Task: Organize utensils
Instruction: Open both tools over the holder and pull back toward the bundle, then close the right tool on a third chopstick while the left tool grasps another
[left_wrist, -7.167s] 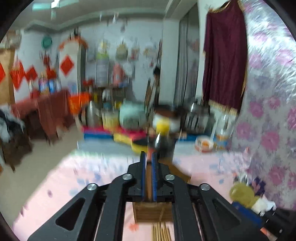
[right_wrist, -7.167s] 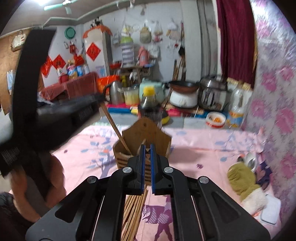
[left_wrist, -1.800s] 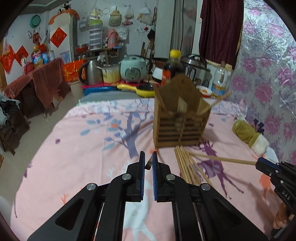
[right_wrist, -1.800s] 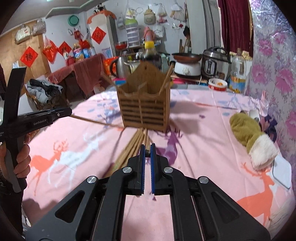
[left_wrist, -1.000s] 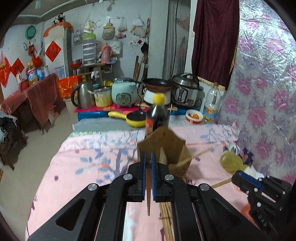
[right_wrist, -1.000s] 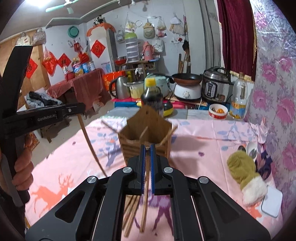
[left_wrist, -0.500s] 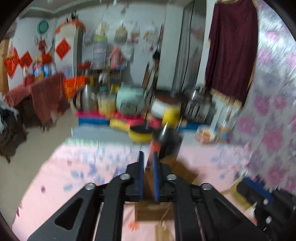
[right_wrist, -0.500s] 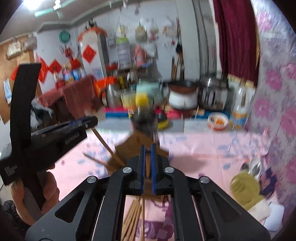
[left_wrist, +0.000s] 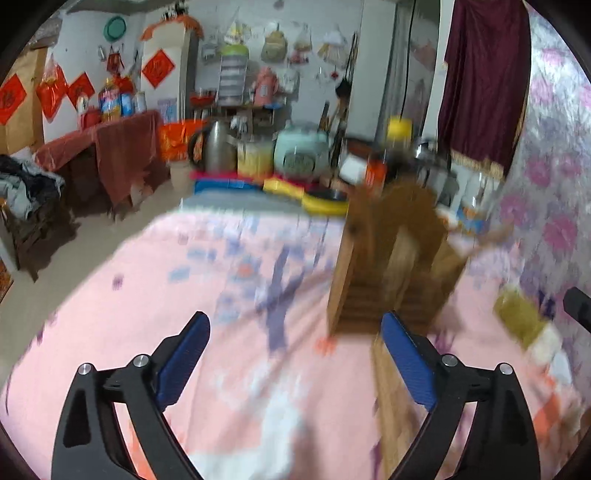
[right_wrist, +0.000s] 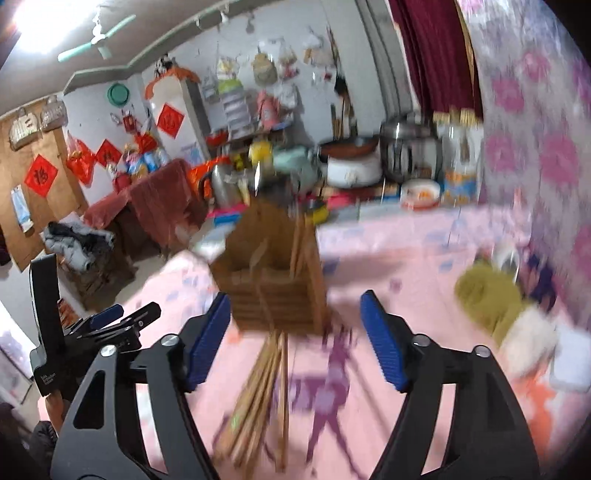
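- Left gripper (left_wrist: 295, 323): jaws opening, nothing between them; wooden holder (left_wrist: 391, 266) ahead to its right.
- Right gripper (right_wrist: 295, 302): jaws opening, empty; holder just ahead, loose chopsticks (right_wrist: 258, 387) below between its fingers.

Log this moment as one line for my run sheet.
left gripper: opening, empty | right gripper: opening, empty | wooden holder: upright, chopsticks inside | loose chopsticks: on pink cloth
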